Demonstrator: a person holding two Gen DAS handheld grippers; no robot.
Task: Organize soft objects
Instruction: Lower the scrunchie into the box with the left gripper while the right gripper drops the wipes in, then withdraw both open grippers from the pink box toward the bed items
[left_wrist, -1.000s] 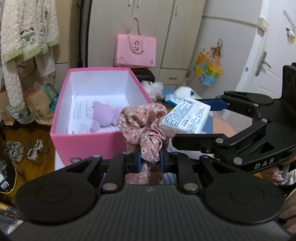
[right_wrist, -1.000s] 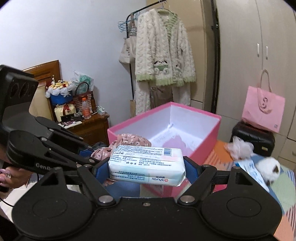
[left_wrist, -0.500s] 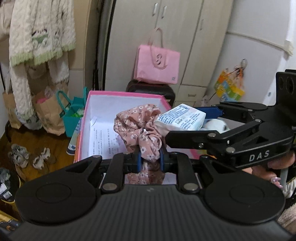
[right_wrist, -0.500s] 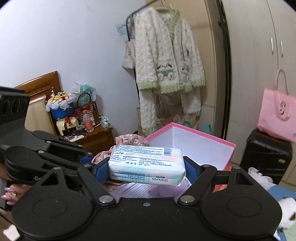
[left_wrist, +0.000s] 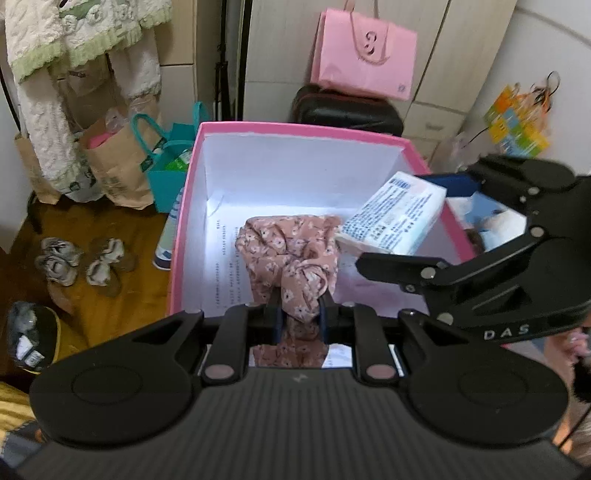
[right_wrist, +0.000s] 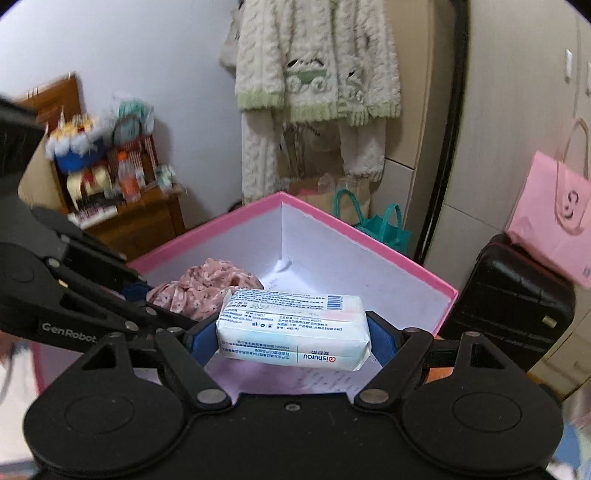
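Note:
My left gripper (left_wrist: 300, 317) is shut on a pink floral scrunchie (left_wrist: 291, 254), which hangs over the open pink box (left_wrist: 184, 221). My right gripper (right_wrist: 293, 332) is shut on a white tissue pack (right_wrist: 291, 326) with blue print, held across its length above the same box (right_wrist: 369, 240). In the left wrist view the tissue pack (left_wrist: 395, 218) and the right gripper (left_wrist: 480, 266) sit over the box's right rim. The right wrist view shows the scrunchie (right_wrist: 199, 284) and the left gripper's arm (right_wrist: 92, 295) at the left. Printed paper lines the box floor.
A cream knitted cardigan (right_wrist: 314, 74) hangs behind the box. Paper and teal bags (left_wrist: 147, 162) and several small shoes (left_wrist: 74, 266) lie on the wooden floor at the left. A black suitcase (left_wrist: 347, 110) carries a pink bag (left_wrist: 365, 59). A wooden cabinet (right_wrist: 140, 221) holds clutter.
Both grippers have travelled forward with their loads, from in front of the pink box to above its inside. The box now fills the middle of both views.

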